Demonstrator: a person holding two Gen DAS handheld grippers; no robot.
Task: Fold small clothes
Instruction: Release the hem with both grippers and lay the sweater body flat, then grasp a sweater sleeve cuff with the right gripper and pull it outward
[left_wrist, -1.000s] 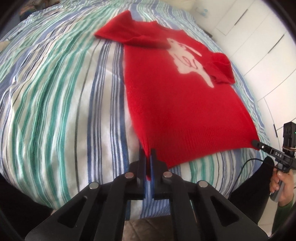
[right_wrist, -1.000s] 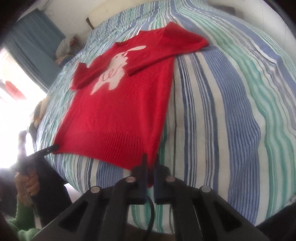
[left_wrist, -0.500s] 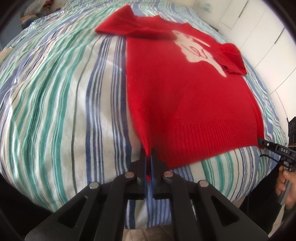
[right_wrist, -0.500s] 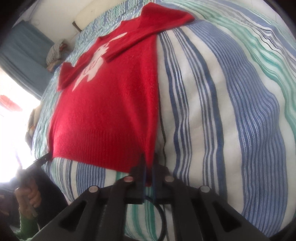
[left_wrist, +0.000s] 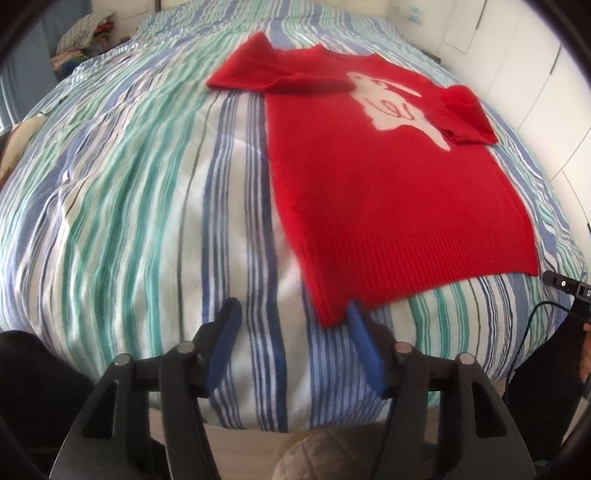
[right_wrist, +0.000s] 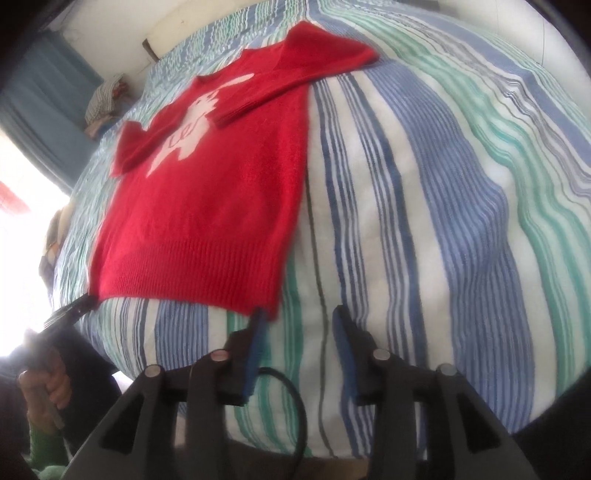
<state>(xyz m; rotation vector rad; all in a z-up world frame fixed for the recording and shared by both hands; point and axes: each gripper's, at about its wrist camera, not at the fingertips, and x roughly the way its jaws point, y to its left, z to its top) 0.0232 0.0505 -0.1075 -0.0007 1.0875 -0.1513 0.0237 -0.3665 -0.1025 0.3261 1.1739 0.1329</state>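
Observation:
A small red knit sweater (left_wrist: 388, 192) with a white rabbit print lies flat on the striped bed, both sleeves folded in over the chest. It also shows in the right wrist view (right_wrist: 207, 221). My left gripper (left_wrist: 291, 314) is open at the hem's left corner, the corner lying free beside its right finger. My right gripper (right_wrist: 299, 317) is open at the hem's right corner, which lies by its left finger. The other gripper's tip shows at each view's edge (left_wrist: 565, 284) (right_wrist: 70, 314).
The bed (left_wrist: 129, 221) has a blue, green and white striped cover and rounds off toward me at its near edge. A pile of clothes (left_wrist: 85, 33) sits at the far left. White cupboard doors (left_wrist: 535, 74) stand to the right of the bed.
Both grippers were shut on the hem corners and have opened, letting the sweater go. The hem now lies flat on the bed, and both grippers have drawn back slightly.

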